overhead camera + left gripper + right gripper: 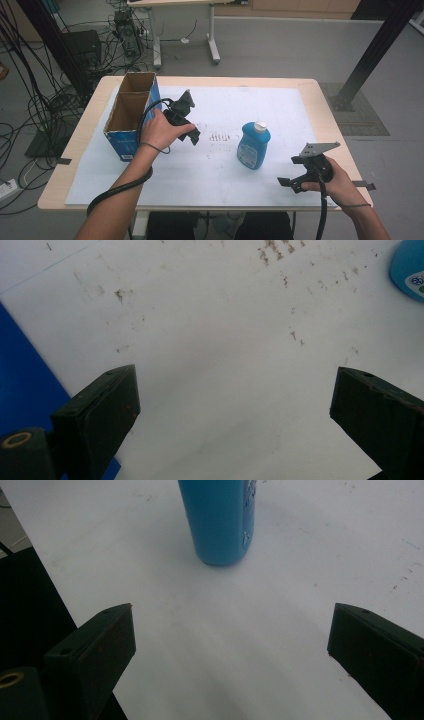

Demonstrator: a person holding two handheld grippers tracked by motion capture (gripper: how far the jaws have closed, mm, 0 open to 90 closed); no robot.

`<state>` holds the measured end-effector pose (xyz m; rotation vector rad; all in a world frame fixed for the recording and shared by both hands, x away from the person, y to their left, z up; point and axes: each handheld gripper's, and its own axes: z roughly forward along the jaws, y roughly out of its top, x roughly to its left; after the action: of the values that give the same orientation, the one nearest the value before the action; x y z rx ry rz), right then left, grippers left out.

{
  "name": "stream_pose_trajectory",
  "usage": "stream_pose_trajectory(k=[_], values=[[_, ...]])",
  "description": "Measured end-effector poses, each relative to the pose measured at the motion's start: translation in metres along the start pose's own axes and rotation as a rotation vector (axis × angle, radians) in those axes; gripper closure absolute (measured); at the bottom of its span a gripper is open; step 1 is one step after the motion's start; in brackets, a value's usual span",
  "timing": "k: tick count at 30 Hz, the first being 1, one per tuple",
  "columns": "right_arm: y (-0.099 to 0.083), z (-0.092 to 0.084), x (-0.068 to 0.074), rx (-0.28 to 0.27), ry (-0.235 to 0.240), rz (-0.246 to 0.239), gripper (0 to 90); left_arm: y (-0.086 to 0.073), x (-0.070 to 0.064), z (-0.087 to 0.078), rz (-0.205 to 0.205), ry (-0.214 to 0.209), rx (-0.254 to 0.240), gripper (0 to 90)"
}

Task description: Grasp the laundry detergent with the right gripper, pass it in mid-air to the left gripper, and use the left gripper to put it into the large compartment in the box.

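Note:
A blue bottle (253,146) with a white cap stands upright on the white sheet (225,175), right of centre. My left gripper (194,135) hovers just right of the blue cardboard box (122,145), jaws open and empty. In the left gripper view my left gripper (235,405) looks down on bare sheet, with the box's blue side (20,375) at left and the bottle (410,270) in the top right corner. My right gripper (290,184) is near the front right edge, open and empty. In the right gripper view my right gripper (230,645) points at the bottle (217,520), which is some way ahead.
The box is open on top with two compartments, both looking empty. Brown smudges (219,136) mark the sheet between the left gripper and the bottle. The wooden table edge (345,150) runs close to the right hand. Cables and desk legs lie on the floor beyond.

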<state>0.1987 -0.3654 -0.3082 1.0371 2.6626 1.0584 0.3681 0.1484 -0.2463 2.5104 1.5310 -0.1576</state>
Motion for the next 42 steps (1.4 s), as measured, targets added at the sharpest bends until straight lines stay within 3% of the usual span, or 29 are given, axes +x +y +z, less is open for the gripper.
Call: stream_pose_trajectory(k=[14, 22, 42], values=[[-0.012, 0.004, 0.003, -0.069, -0.013, 0.007, 4.6, -0.001, -0.001, 0.002, -0.008, 0.004, -0.004, 6.1], [-0.016, 0.008, 0.006, -0.081, -0.018, 0.008, 4.6, -0.002, 0.0, 0.003, -0.008, 0.004, -0.002, 6.2], [-0.034, 0.017, 0.012, -0.197, -0.03, 0.028, 4.1, -0.004, -0.001, 0.006, -0.015, 0.003, -0.004, 6.1]])
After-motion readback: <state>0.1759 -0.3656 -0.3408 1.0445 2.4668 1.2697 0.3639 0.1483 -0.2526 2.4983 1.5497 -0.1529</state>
